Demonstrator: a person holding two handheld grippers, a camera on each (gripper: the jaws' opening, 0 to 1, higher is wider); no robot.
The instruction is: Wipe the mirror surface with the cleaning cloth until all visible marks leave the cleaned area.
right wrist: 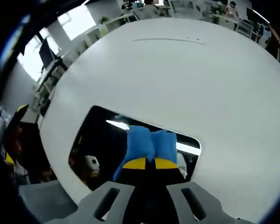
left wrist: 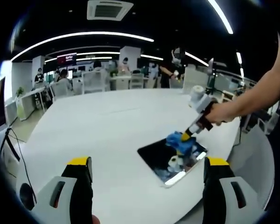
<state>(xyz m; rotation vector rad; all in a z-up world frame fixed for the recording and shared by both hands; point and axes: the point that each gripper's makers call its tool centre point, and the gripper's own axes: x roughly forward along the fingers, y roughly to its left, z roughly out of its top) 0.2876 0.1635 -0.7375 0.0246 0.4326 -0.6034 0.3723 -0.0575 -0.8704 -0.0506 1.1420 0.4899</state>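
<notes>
The right hand-held gripper [right wrist: 147,164], seen from its own camera, has its yellow-tipped jaws pressed together on a blue cloth [right wrist: 149,142], pinching a bunched fold of it. The cloth is pressed down on a dark rectangular mirror [right wrist: 100,140] that lies flat on a large white counter [right wrist: 177,70]. The mirror reflects ceiling lights and dim shapes of the room.

In the left gripper view, the left hand-held gripper [left wrist: 147,168] has its jaws spread wide apart, holding nothing, above the near part of the counter [left wrist: 98,126]. Beyond it, toward the right, the mirror [left wrist: 154,156] lies near the counter's edge. The right hand-held gripper [left wrist: 185,136] comes in from the right, gripped by a person's hand [left wrist: 219,114] on a bare forearm, and it presses the cloth [left wrist: 182,142] onto the far part of the mirror.

Farther out is an open office with white desks, chairs, seated people and long curved ceiling lights.
</notes>
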